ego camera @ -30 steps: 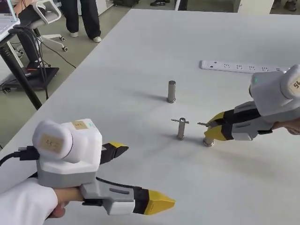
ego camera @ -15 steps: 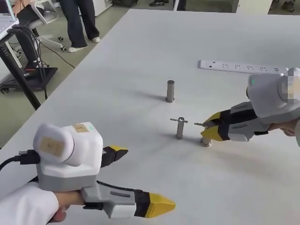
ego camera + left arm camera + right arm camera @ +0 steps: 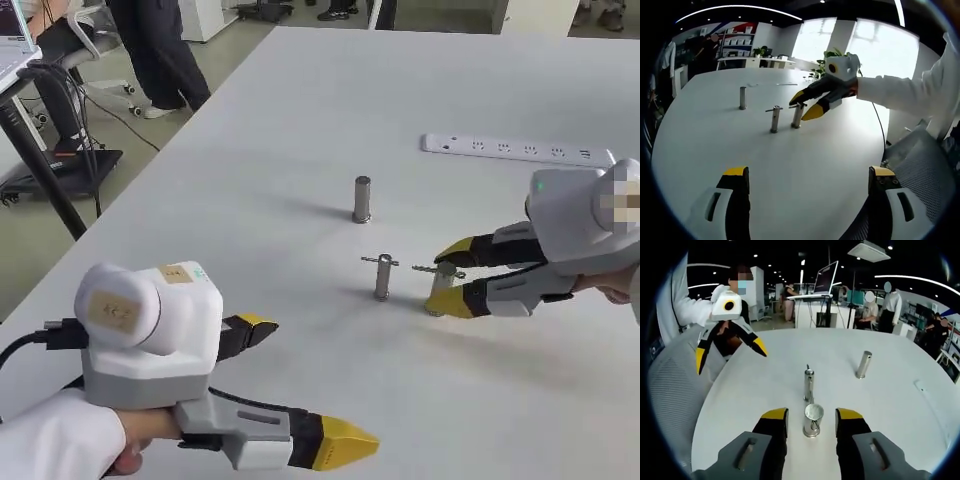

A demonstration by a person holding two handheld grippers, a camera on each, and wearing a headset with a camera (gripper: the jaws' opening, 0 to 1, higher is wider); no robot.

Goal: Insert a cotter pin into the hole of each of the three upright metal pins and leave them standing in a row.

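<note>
Three upright metal pins stand on the white table (image 3: 300, 120). The far pin (image 3: 362, 199) is bare. A cotter pin crosses the top of the middle pin (image 3: 382, 276). The nearest pin (image 3: 441, 292) also carries a cotter pin (image 3: 437, 269) and stands between the jaws of my right gripper (image 3: 451, 278), which is open around it without touching. In the right gripper view this pin (image 3: 813, 420) sits between the yellow fingertips (image 3: 776, 415). My left gripper (image 3: 323, 382) hovers open and empty near the table's front left, far from the pins (image 3: 774, 118).
A white power strip (image 3: 515, 150) lies at the back right of the table. The table's left edge runs diagonally, with chairs, cables and a standing person (image 3: 155, 50) beyond it. Several people and desks show behind the left gripper (image 3: 730, 337) in the right gripper view.
My right gripper was shut on the cotter pin at the nearest pin's top; its jaws have now opened and the cotter pin stays in that pin. The left gripper barely moved.
</note>
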